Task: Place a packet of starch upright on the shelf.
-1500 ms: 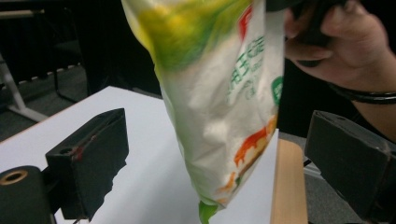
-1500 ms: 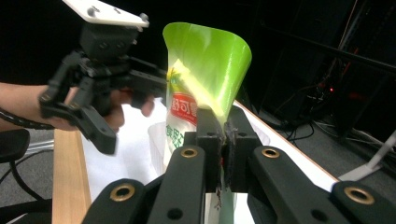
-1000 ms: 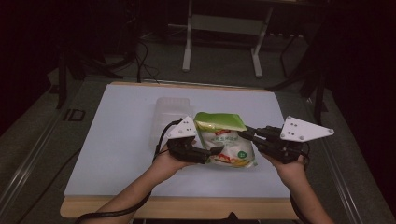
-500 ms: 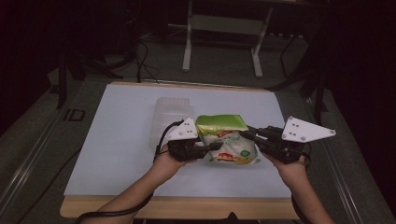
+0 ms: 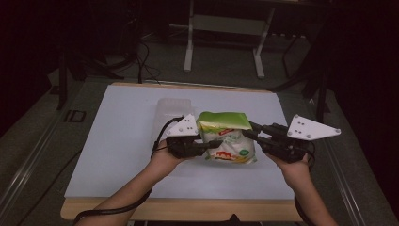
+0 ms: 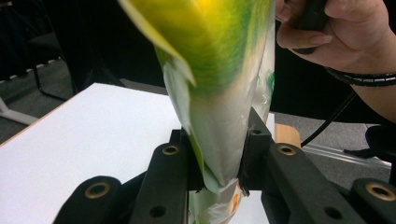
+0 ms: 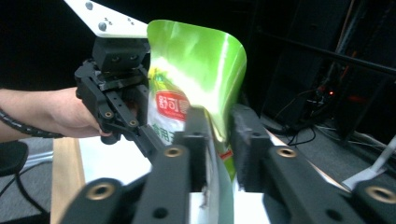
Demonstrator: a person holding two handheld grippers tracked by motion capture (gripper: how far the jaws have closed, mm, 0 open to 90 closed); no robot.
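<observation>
A green and white snack bag point(image 5: 226, 136) hangs between my two grippers, just above the white table point(image 5: 117, 141) near its front middle. My left gripper point(image 5: 211, 143) is shut on the bag's left edge. In the left gripper view, the bag point(image 6: 219, 93) rises from between that gripper's point(image 6: 217, 163) black jaws. My right gripper point(image 5: 247, 135) is shut on the bag's right edge. In the right gripper view, the bag point(image 7: 196, 70) stands upright in that gripper's point(image 7: 219, 140) jaws, with the left gripper point(image 7: 140, 133) behind it.
A clear plastic container point(image 5: 171, 106) sits on the table just behind the left gripper. The wooden front edge point(image 5: 188, 207) of the table is close to the person's forearms. Metal stand legs point(image 5: 188, 52) and cables lie on the floor beyond the table.
The bag has been lifted and tipped from lying nearly flat to more upright. Both grippers have kept hold and shifted slightly with it.
</observation>
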